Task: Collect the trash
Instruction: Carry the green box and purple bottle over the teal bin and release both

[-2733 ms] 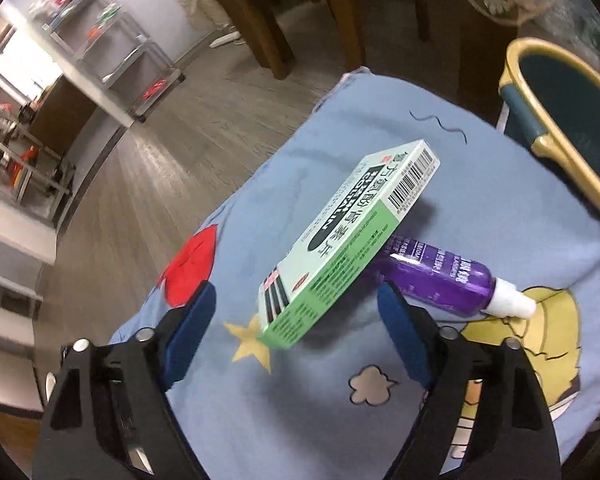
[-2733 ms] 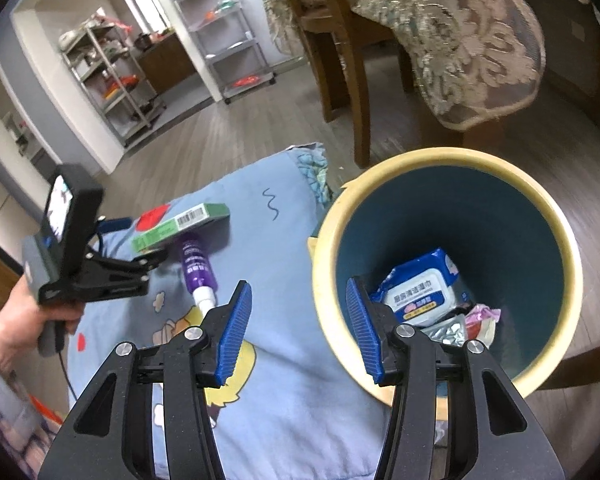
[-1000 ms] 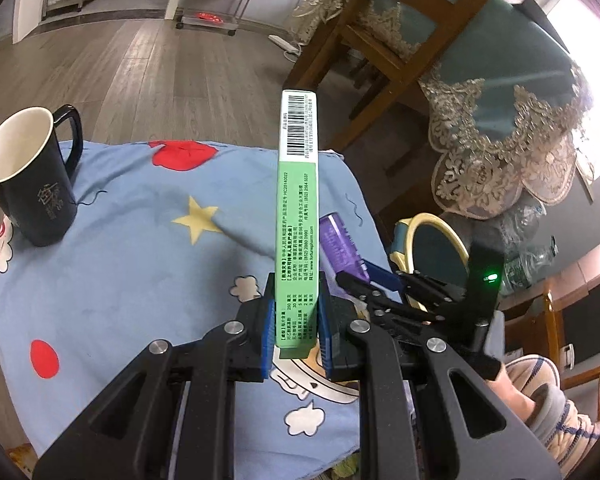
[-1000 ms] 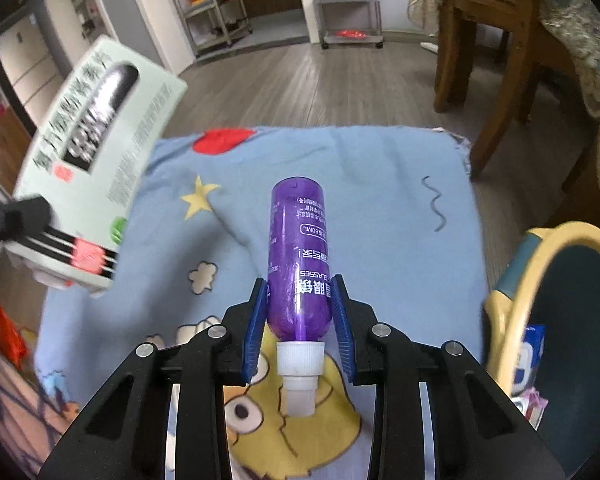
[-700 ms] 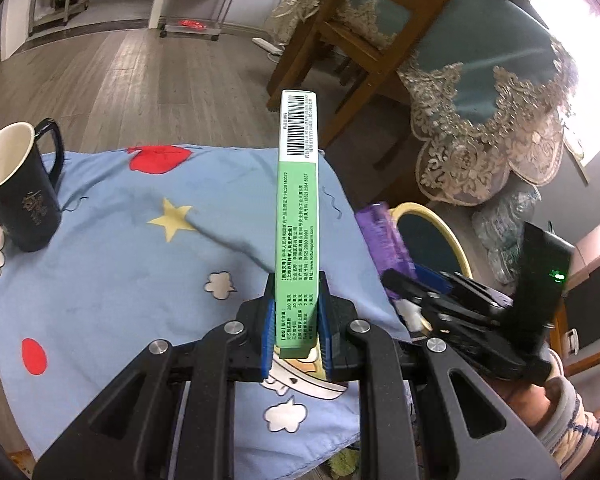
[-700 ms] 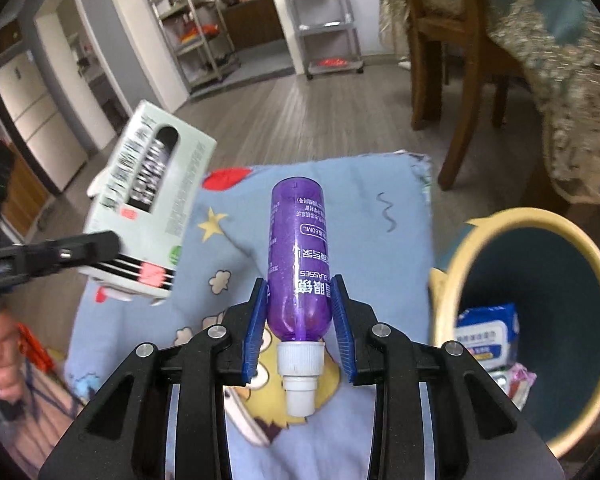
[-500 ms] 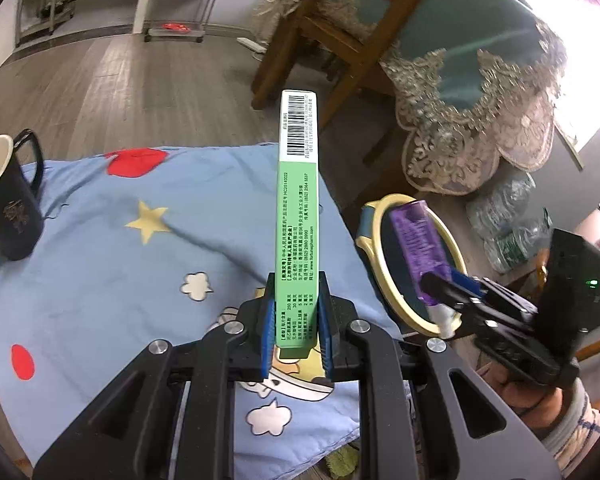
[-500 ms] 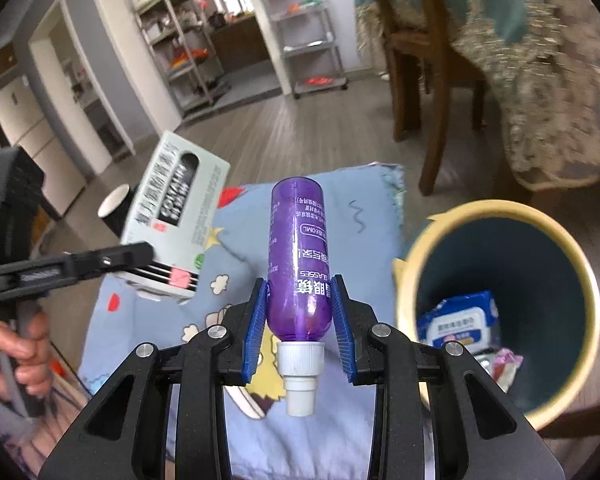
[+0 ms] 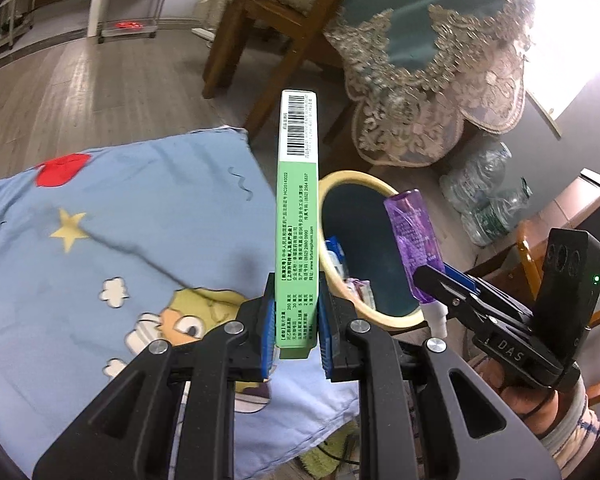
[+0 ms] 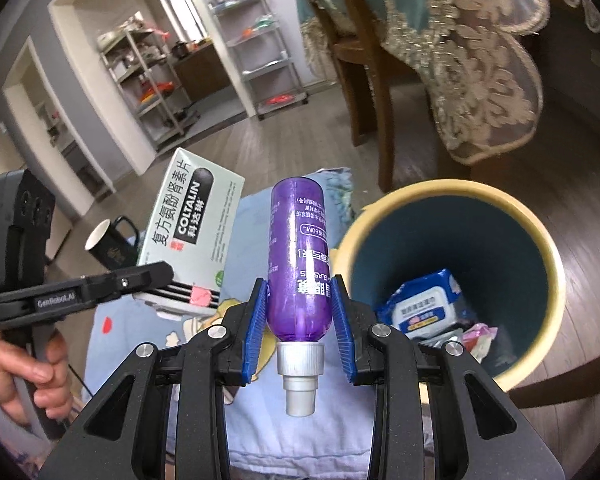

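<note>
My left gripper (image 9: 296,336) is shut on a green medicine box (image 9: 297,216), held upright above the blue cartoon cloth (image 9: 112,240) beside the bin. The box also shows in the right wrist view (image 10: 192,232). My right gripper (image 10: 300,328) is shut on a purple bottle (image 10: 300,256), white cap toward me, held in the air next to the bin; it also shows in the left wrist view (image 9: 414,248). The yellow-rimmed blue trash bin (image 10: 548,248) stands right of the cloth (image 9: 328,256) and holds a wet-wipes pack (image 10: 428,304) and wrappers.
A black mug (image 10: 108,246) stands on the cloth's far side. A wooden chair (image 10: 364,60) and a table with a lace cloth (image 10: 480,60) stand behind the bin. Plastic water bottles (image 9: 484,200) lie on the floor. Metal shelves (image 10: 260,40) line the far wall.
Both grippers have swung right toward the bin, carrying the box and the bottle. The bin now fills more of both views. Earlier both grippers were open and the items lay on the cloth.
</note>
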